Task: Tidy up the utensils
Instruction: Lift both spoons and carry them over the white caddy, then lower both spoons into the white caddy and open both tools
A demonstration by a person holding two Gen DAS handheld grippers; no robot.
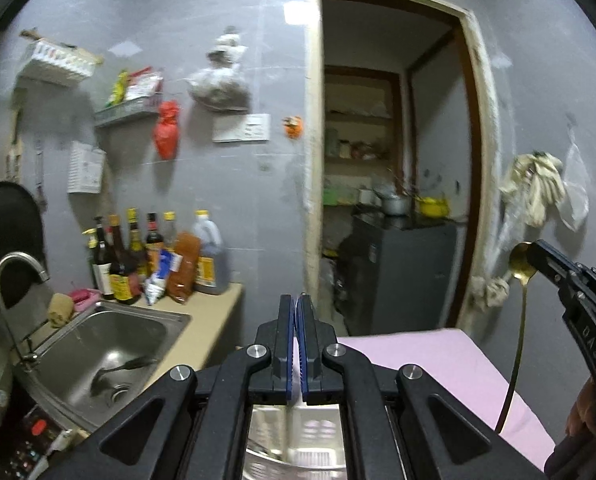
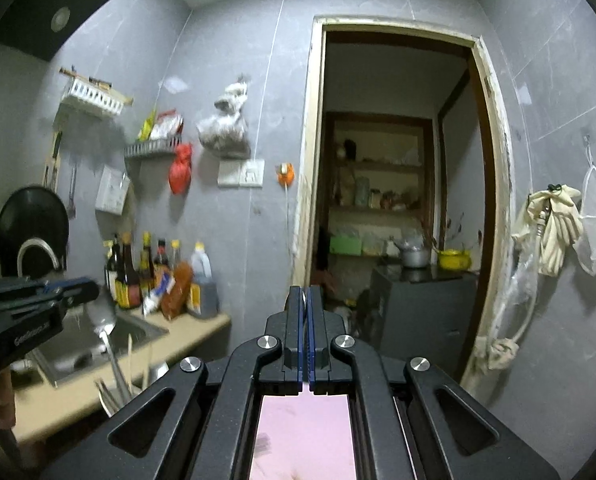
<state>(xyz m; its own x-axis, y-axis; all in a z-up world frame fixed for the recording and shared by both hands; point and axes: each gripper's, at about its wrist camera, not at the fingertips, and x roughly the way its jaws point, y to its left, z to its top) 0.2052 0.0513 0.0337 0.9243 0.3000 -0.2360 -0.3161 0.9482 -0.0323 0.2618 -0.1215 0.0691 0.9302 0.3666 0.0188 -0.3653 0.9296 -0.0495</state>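
My left gripper (image 1: 297,300) is shut on the bowl of a silver spoon (image 2: 102,318), which hangs handle-down over a cluster of utensils (image 2: 118,388) at the counter's front; in its own view only a thin metal edge shows between the pads. My right gripper (image 2: 306,294) is shut on the bowl of a thin gold spoon (image 1: 518,320), whose long handle hangs down over the pink surface (image 1: 437,364). Both grippers are held up in the air, pointing at the grey wall and doorway.
A steel sink (image 1: 110,344) with a tap (image 1: 16,268) and a dark utensil inside sits left. Sauce bottles (image 1: 138,260) crowd the counter's back. Wall racks, hanging bags and a cloth (image 1: 537,188) line the walls. An open doorway (image 1: 393,184) lies ahead.
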